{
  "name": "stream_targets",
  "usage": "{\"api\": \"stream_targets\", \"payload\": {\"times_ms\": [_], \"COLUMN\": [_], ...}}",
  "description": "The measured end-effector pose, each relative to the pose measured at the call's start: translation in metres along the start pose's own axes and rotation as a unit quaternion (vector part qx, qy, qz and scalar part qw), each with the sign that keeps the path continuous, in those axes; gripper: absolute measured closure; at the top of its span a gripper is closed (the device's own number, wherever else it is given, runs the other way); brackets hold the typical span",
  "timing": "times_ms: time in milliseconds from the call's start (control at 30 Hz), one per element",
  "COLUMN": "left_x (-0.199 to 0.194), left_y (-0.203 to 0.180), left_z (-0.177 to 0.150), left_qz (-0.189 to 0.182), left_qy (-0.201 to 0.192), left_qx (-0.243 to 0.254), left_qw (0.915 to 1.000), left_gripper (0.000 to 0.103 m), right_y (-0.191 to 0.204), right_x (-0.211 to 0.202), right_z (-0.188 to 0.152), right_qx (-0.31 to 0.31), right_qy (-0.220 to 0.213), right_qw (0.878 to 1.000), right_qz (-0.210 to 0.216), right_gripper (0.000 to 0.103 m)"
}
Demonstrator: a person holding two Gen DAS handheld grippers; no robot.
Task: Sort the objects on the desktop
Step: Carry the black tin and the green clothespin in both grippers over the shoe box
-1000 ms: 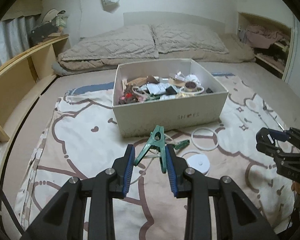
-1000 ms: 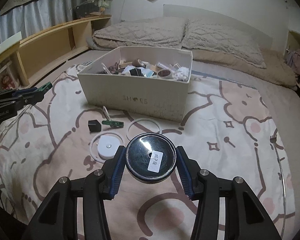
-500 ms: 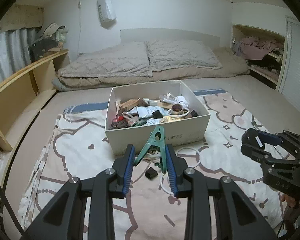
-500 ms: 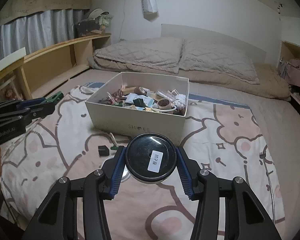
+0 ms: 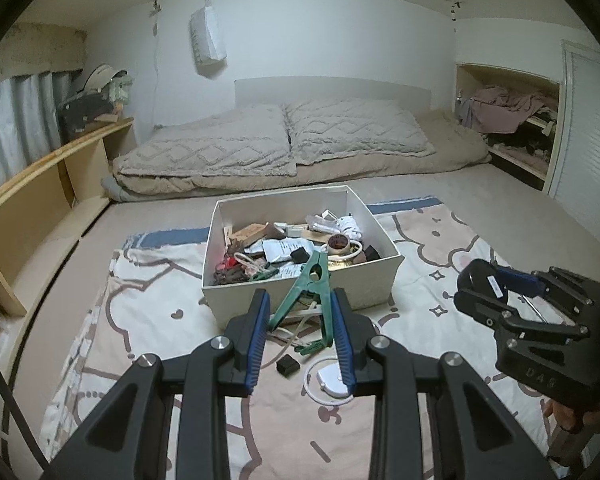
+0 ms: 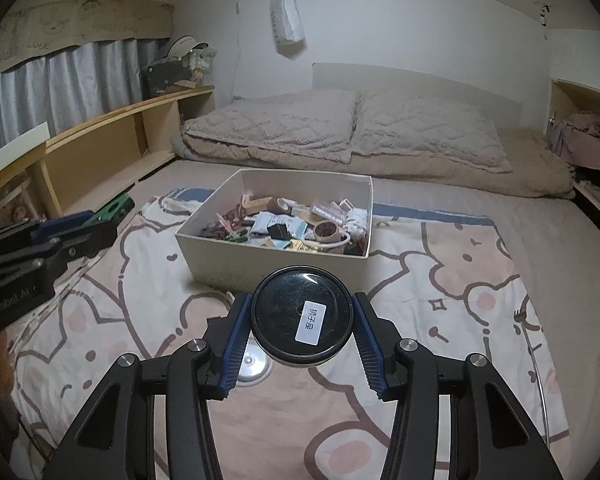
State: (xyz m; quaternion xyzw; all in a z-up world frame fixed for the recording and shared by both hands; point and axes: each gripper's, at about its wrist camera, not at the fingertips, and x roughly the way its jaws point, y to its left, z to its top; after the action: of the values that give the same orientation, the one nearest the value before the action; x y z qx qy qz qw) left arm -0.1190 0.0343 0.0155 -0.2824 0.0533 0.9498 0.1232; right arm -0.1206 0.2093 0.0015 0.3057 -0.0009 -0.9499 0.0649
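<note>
Desktop clutter filled a white box (image 5: 300, 292) that sat on a cartoon-print blanket (image 5: 148, 320) at twelve o'clock from both cameras; its contents were too jumbled to name singly, though a roll of tape (image 5: 338, 243) showed at its two o'clock corner; the left gripper (image 5: 302, 336) was clamped on a green clip (image 5: 310, 284), whose lower handles pressed against the blue pads (image 5: 256, 336); the clip and fingers hid part of the box's near wall; beneath them lay a small black block (image 5: 287, 365) and a white disc (image 5: 332, 378) in a thin ring, the disc partly covered by the right-hand finger; the right gripper (image 6: 302, 340) was closed on a round black lidded case (image 6: 302, 316) bearing a white label (image 6: 311, 322) with print too small to read; the case hid the blanket behind it and most of the white disc at seven o'clock; each gripper appeared, cut off at the frame edge, in the other's view.
</note>
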Motion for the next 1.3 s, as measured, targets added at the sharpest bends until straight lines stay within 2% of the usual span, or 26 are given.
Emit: {"api": "stream_targets", "payload": {"times_ms": [500,700,1000,1300], "left_x": [0.018,0.037,0.073,0.117], "left_y": [0.007,0.015,0.033,0.049], "left_z": [0.037,0.057,0.087,0.122], "left_qz": [0.014,0.028,0.031,0.037], "left_qy": [-0.022,-0.019,-0.018,-0.028], "left_qx": [-0.001,0.007,-0.005,-0.01], "left_qw": [0.9997,0.9994,0.9994,0.9989], "left_gripper": [0.072,0.072,0.072,0.072], "right_y": [0.005,0.001,-0.011,-0.02], "right_x": [0.007,0.026,0.066,0.096], "right_z": [0.043,0.063,0.093,0.13], "right_qx": [0.004,0.004,-0.001,-0.007], "right_qy": [-0.028,-0.021,-0.014,-0.036], "right_qw": [1.0,1.0,1.0,0.999], "right_qz": [0.002,0.004,0.003,0.0], "right_gripper": [0.052,0.052,0.052,0.052]}}
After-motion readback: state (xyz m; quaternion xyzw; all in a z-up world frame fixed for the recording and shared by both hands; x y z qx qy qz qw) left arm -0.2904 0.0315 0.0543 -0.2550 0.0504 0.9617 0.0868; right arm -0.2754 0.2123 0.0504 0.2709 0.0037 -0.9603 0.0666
